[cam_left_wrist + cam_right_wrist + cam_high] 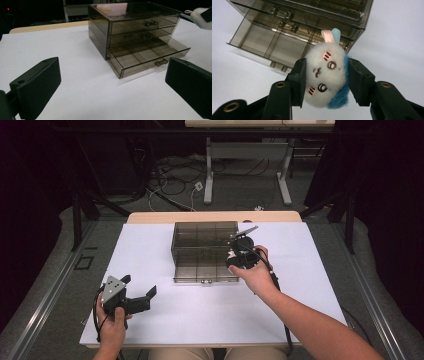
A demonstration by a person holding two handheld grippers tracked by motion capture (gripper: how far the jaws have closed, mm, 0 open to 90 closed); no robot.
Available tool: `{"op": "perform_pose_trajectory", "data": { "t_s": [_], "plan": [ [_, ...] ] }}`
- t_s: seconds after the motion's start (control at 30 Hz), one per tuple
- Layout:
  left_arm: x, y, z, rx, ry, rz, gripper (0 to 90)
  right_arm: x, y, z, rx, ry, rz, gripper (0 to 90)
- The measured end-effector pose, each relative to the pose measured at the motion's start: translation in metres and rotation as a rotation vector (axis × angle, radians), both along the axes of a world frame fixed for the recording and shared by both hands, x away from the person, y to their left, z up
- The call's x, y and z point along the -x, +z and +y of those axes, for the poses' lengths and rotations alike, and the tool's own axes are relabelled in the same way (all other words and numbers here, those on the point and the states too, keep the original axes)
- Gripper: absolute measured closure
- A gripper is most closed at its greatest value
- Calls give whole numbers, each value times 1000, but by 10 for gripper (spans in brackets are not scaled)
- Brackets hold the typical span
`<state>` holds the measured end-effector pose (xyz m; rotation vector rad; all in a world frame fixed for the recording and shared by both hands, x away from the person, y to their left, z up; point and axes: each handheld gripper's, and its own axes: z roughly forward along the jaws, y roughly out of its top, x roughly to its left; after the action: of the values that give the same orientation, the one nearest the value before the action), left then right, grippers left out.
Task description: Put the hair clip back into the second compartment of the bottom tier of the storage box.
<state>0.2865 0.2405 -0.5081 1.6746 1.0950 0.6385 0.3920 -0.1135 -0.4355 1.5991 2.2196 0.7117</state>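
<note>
A smoke-tinted clear drawer box [202, 240] stands mid-table with its bottom drawer [150, 57] pulled out; the drawer's compartments look bare. My right gripper [325, 82] is shut on a small white plush toy [325, 75] with a drawn face, one pink ear, one blue ear and a blue patch. In the high view the right gripper [239, 254] hovers at the box's right front corner, above the open drawer [205, 270]. My left gripper [138, 285] stays at the table's front left, jaws wide open with nothing between them, facing the box [135, 27].
A white sheet [165, 315] covers the table, with bare room around the box. A wooden edge [150, 216] runs along the far side. Beyond it, cables [175, 180] lie on the floor by another table's legs [285, 180].
</note>
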Motion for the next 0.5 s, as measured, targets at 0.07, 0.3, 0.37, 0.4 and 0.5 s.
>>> {"op": "perform_pose_trajectory", "data": {
  "t_s": [0.07,0.3,0.37,0.4,0.5],
  "plan": [
    [0,0,0,3,0,1,4,1,0,5,-2,4,0,527],
    [0,0,0,-1,-2,1,4,1,-3,17,2,41,-2,526],
    [0,0,0,-1,-2,1,4,2,-3,20,-3,52,2,525],
    [0,0,0,-1,-2,0,4,1,-3,21,2,58,-1,525],
    [0,0,0,-1,-3,1,4,1,-3,25,1,70,2,524]
  ]
}}
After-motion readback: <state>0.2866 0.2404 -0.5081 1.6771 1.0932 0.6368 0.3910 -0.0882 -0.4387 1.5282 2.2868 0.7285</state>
